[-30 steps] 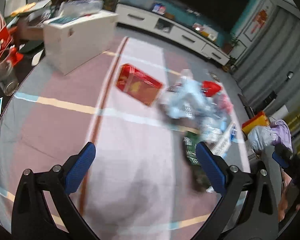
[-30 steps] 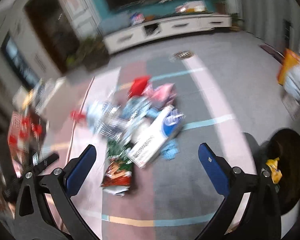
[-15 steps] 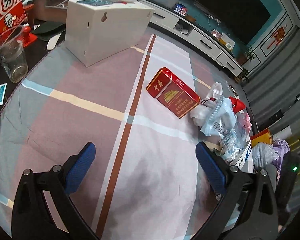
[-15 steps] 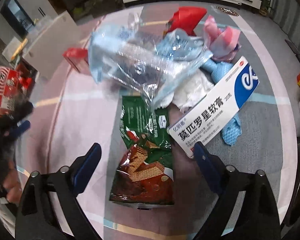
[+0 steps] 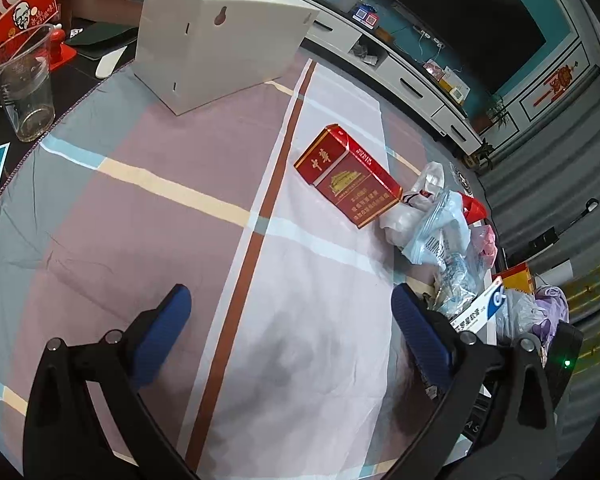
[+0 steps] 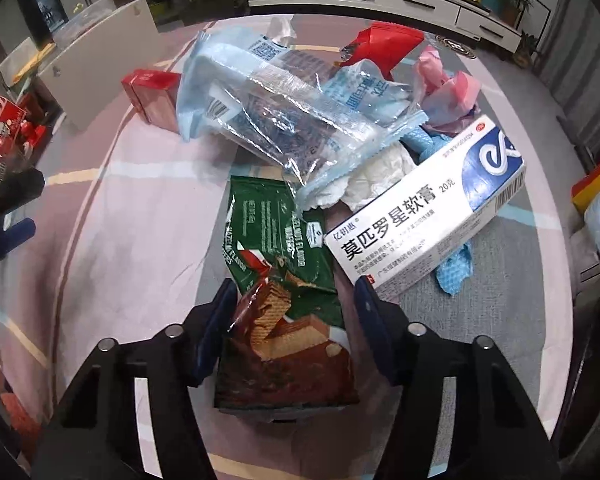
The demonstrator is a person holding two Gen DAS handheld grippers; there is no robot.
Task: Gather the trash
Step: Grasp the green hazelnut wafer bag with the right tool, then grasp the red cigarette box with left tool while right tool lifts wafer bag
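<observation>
A pile of trash lies on the striped tablecloth [image 5: 148, 216]. In the right wrist view a green wafer wrapper [image 6: 284, 280] lies between the fingers of my right gripper [image 6: 294, 304], whose jaws stand partly closed around it with a small gap on each side. Beyond it lie a white and blue medicine box [image 6: 424, 208], a clear blue plastic bag [image 6: 284, 112], white tissue [image 6: 380, 176] and a red wrapper [image 6: 384, 46]. My left gripper [image 5: 290, 316] is open and empty above bare cloth. A red cigarette carton [image 5: 348, 174] lies ahead of it.
A white box [image 5: 216, 36] stands at the table's far side. A clear plastic cup [image 5: 24, 88] and a red KFC sign [image 5: 18, 12] stand at the far left edge. Bags [image 5: 536, 312] sit on a seat beyond the right edge.
My right gripper has moved down and forward onto the green wafer wrapper and its jaws have narrowed around it. My left gripper has shifted slightly forward and stays open.
</observation>
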